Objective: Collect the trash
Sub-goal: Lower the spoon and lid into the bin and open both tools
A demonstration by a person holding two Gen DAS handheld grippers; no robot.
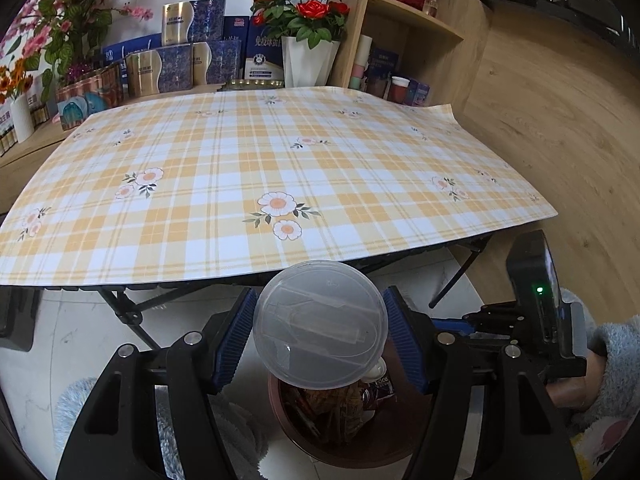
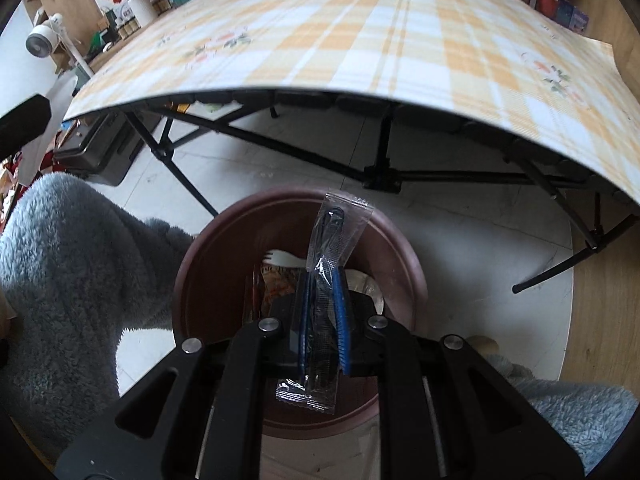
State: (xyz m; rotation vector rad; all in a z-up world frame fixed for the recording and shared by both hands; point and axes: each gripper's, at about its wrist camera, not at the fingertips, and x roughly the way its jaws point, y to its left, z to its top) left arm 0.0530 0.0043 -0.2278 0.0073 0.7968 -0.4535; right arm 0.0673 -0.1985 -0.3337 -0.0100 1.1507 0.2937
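Observation:
My left gripper (image 1: pixel 320 330) is shut on a clear round plastic lid (image 1: pixel 320 324), held by its edges between the blue pads above the brown trash bin (image 1: pixel 292 428). The bin stands on the floor below the table's front edge and holds wrappers and a bottle. My right gripper (image 2: pixel 323 308) is shut on a clear plastic packet with a black comb inside (image 2: pixel 330 256), held upright over the same brown bin (image 2: pixel 208 264). A white fork (image 2: pixel 284 258) and other trash lie in the bin.
A folding table with a yellow plaid flowered cloth (image 1: pixel 260 176) stands just ahead, its black legs (image 2: pixel 380 176) beside the bin. Boxes, flower vases and a wooden shelf (image 1: pixel 420 24) line the back. My grey fleece sleeve (image 2: pixel 68 264) shows at left.

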